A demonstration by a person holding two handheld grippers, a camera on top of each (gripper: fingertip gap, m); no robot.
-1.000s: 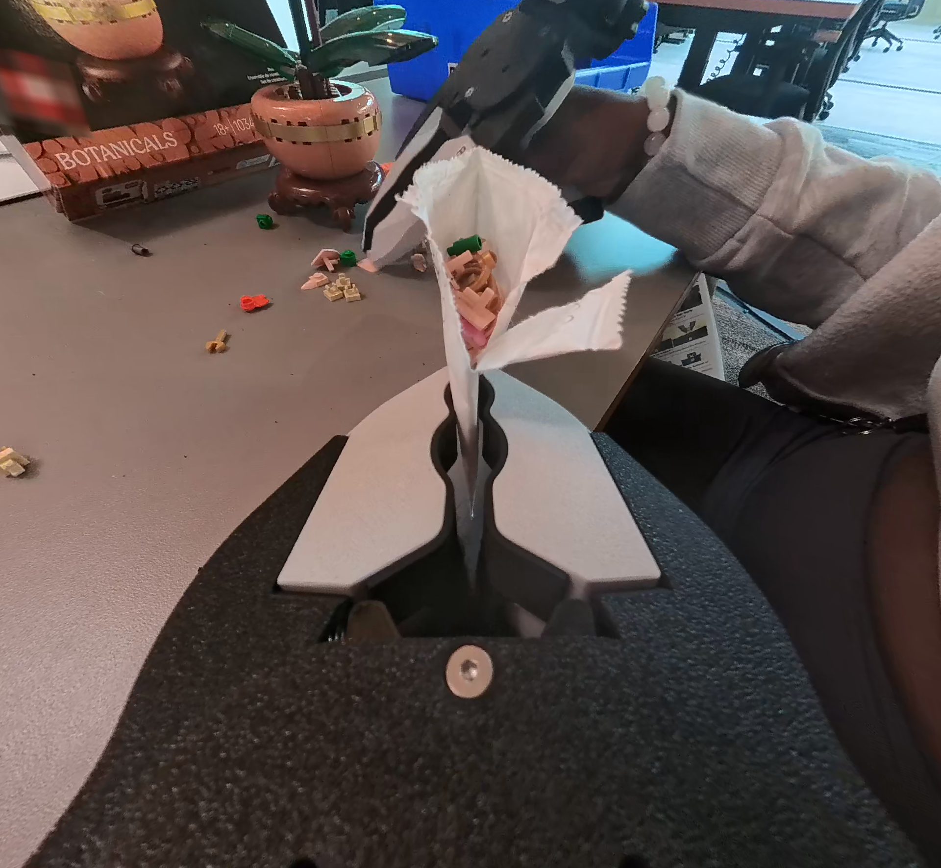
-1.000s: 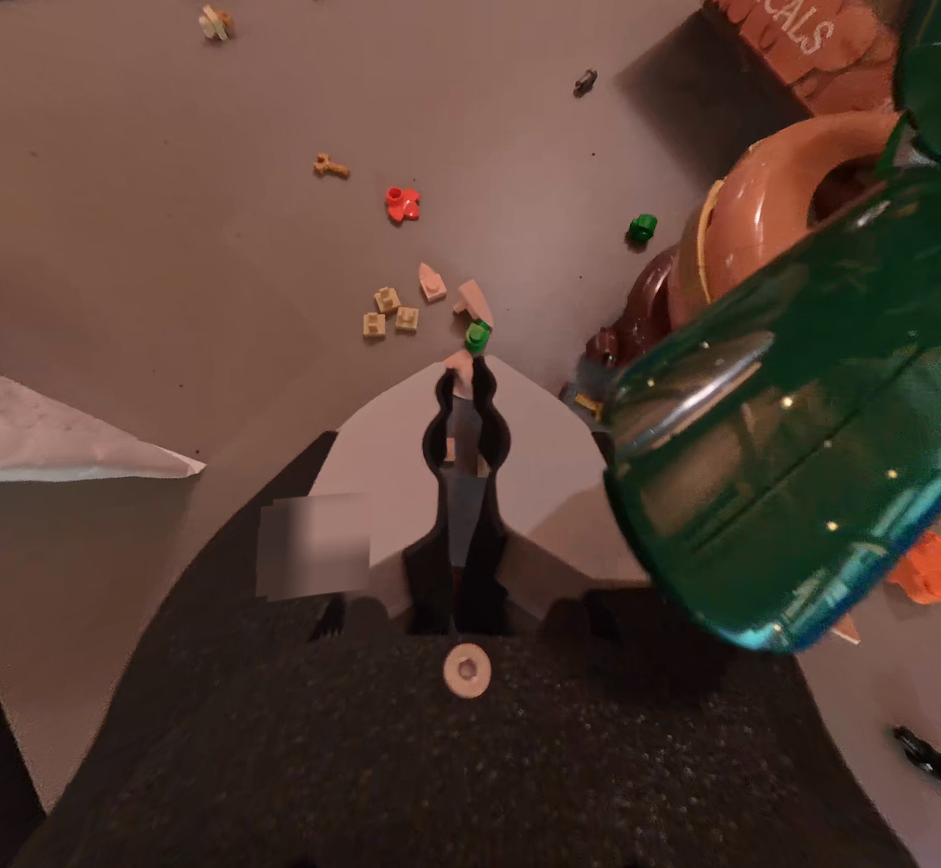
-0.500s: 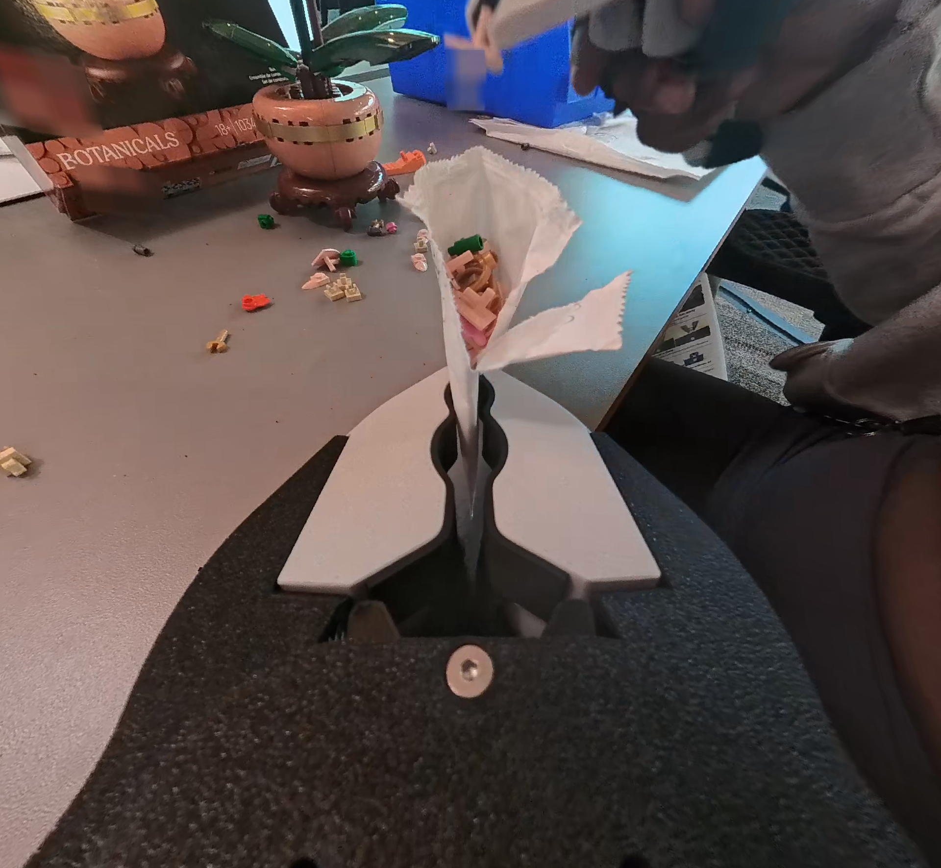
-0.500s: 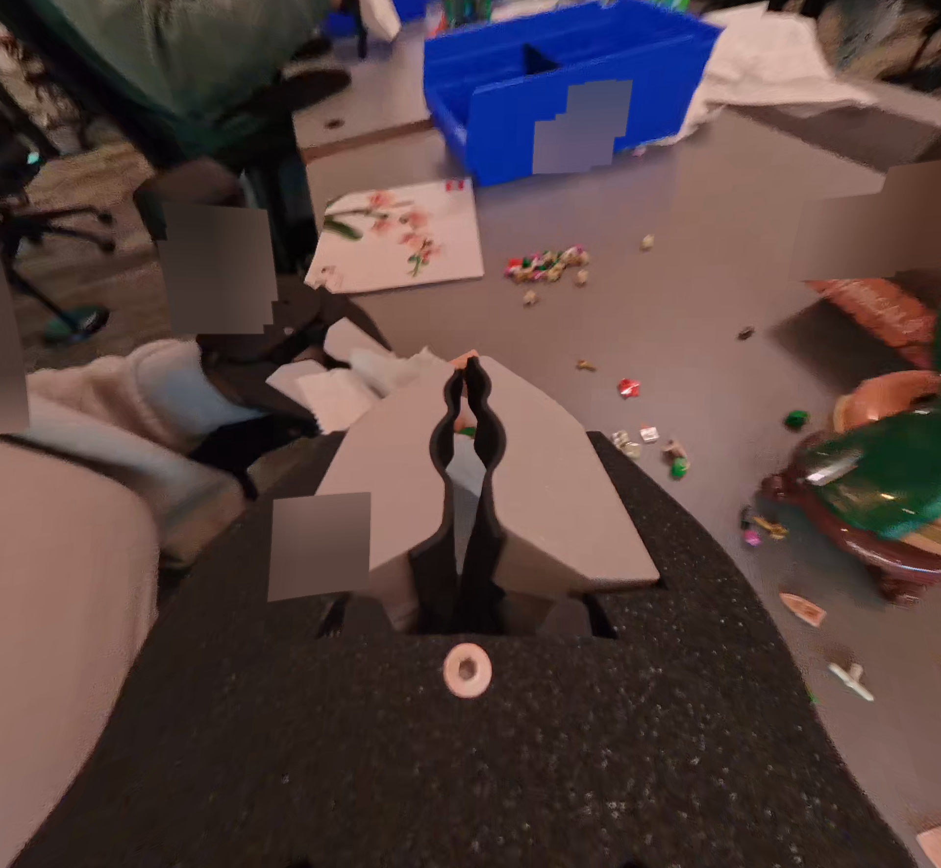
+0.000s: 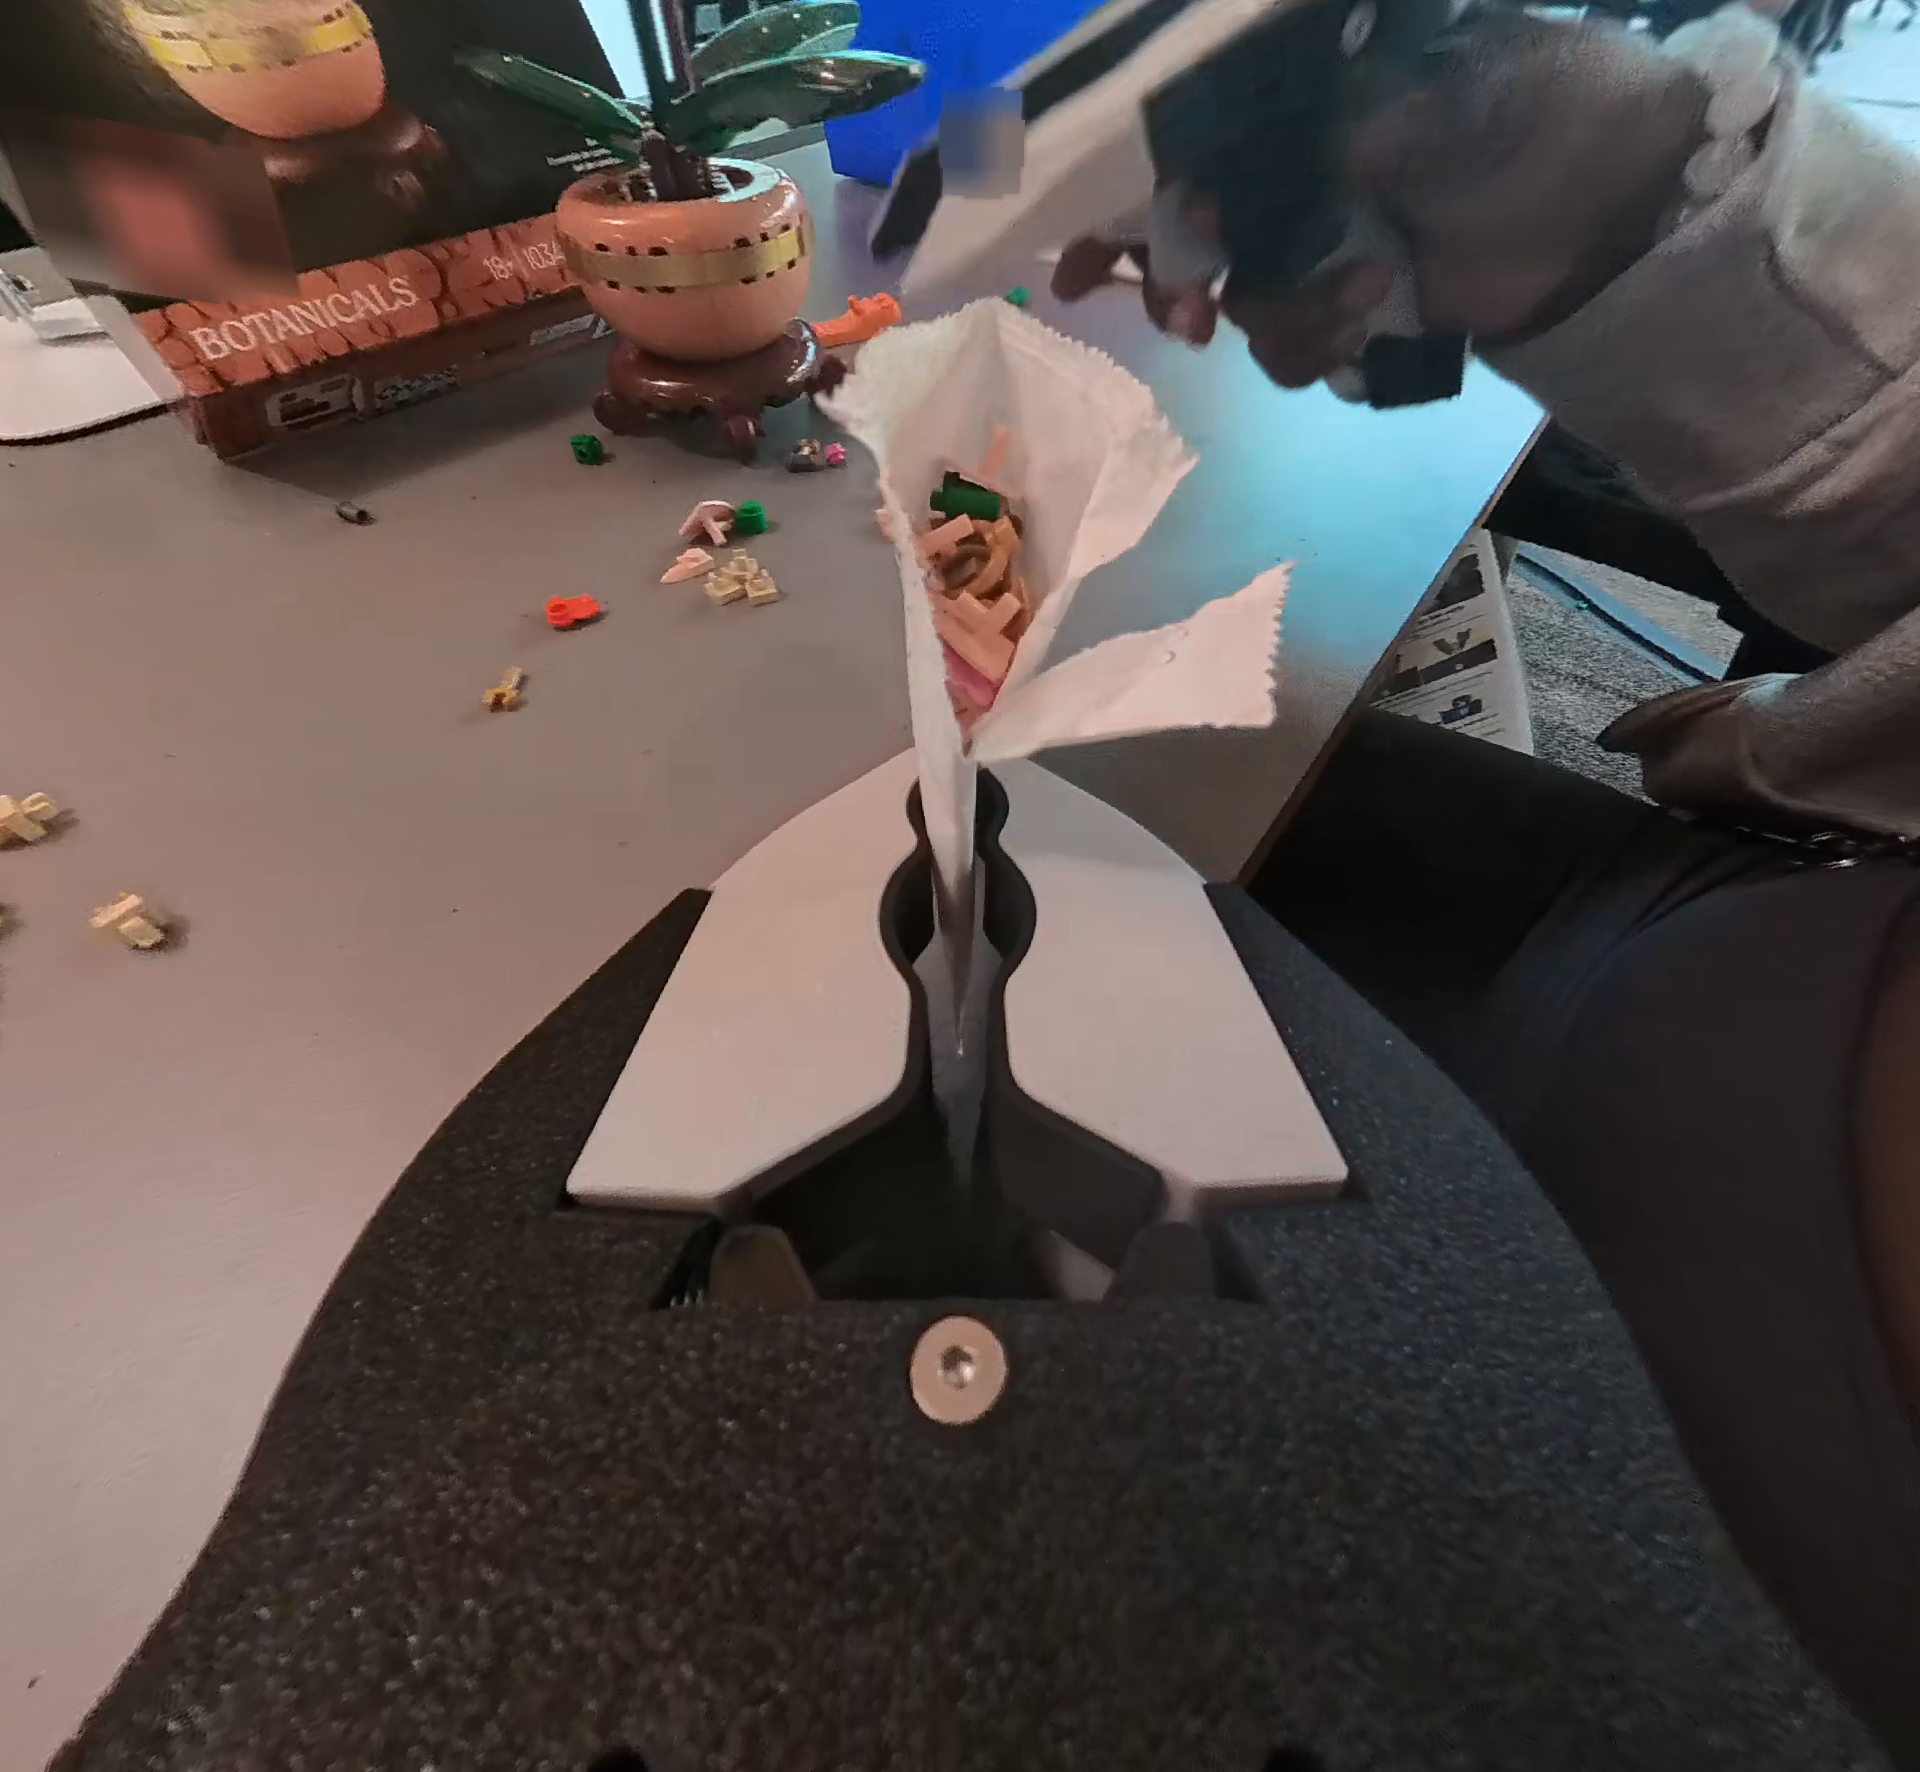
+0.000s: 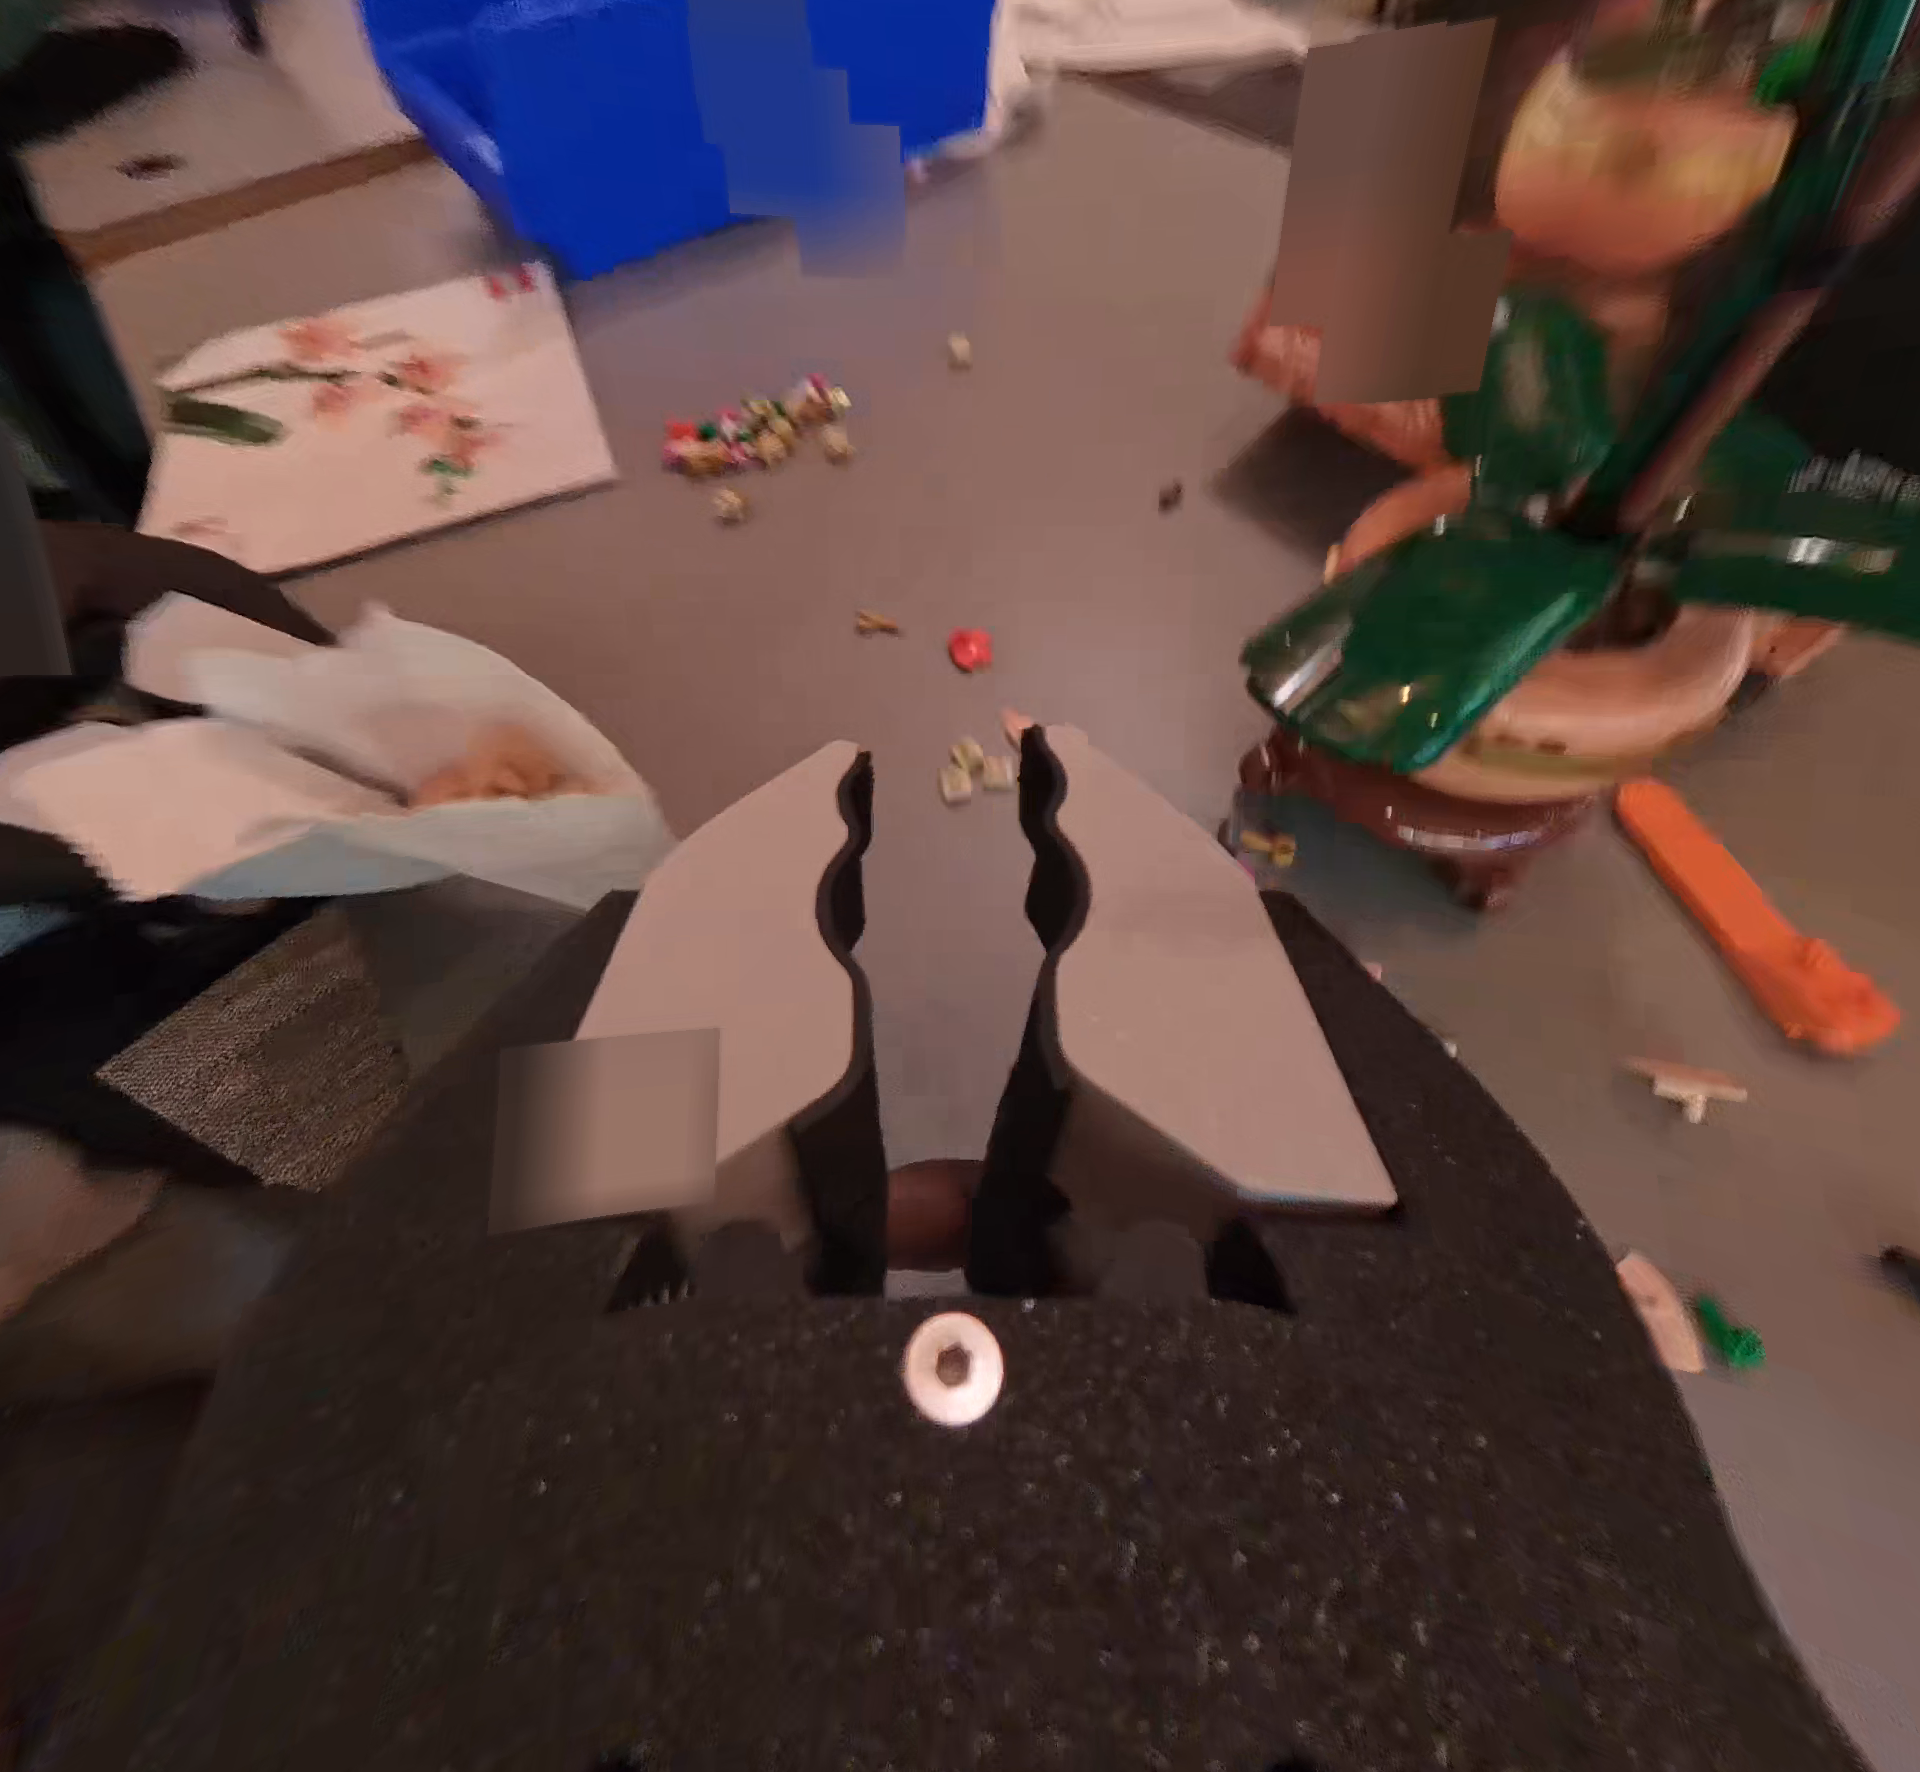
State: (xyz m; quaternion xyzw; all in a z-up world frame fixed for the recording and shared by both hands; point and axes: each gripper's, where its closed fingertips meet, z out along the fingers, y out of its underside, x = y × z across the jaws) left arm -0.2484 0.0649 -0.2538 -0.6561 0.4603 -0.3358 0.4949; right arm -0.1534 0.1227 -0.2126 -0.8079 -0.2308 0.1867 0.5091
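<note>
Left gripper [image 5: 961, 818] clamped the torn white paper bag [image 5: 1023, 434] of toy bricks [image 5: 971, 579] beside the tabletop's [image 5: 312, 891] near edge; right gripper [image 6: 940, 761] hung parted, empty, above loose bricks [image 6: 977, 766].

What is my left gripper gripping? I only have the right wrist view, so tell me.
Observer: The left gripper is shut on the lower edge of a white paper bag, which stands up from the jaws.
Operator: Tell me what is inside.
Observer: Small toy bricks, tan and pink, with a green piece on top. The bag's top is torn open.
Operator: Report where my right gripper sits from that side.
Observer: The right gripper looks blurred there. It is up off the table, beyond the bag and to the right of the flower pot.
</note>
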